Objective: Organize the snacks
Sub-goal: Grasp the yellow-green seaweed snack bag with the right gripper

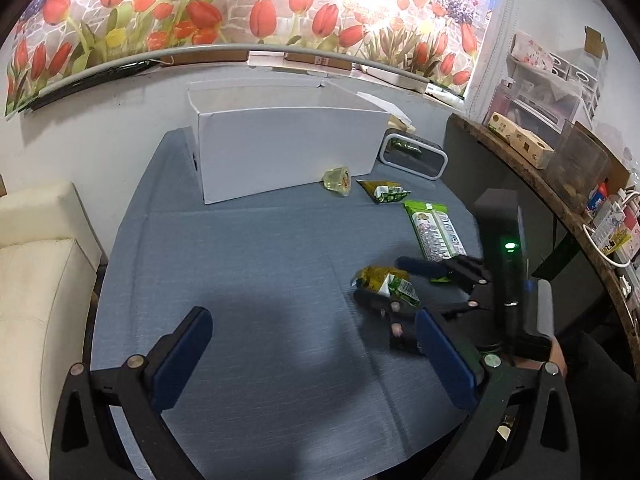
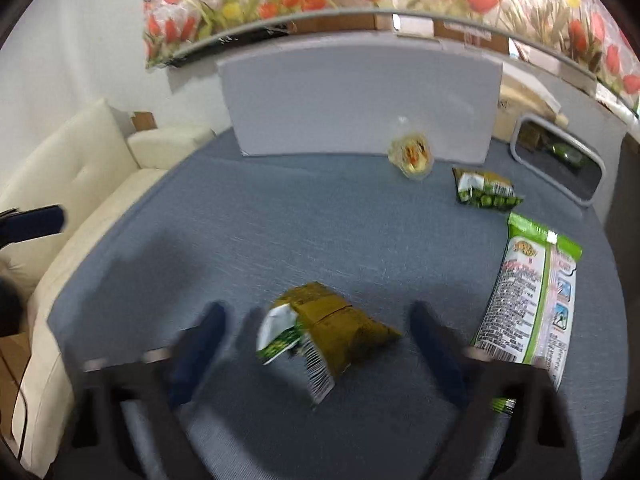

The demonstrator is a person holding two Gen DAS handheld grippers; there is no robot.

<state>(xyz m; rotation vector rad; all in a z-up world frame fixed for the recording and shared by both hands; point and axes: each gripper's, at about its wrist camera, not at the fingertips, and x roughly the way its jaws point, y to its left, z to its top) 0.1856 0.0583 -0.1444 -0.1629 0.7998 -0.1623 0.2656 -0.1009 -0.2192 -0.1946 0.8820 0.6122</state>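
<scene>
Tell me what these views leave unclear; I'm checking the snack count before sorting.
- White box interior: both views, hidden by its front wall.
- Grey-rimmed container contents: both views, small and partly cut off.
- Right gripper fingers: right view, motion-blurred; contact with the olive packet unclear.

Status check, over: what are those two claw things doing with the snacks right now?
Left tool open, empty. Right tool open around olive snack packet, pads not touching. White box beyond. Nothing in the way.
</scene>
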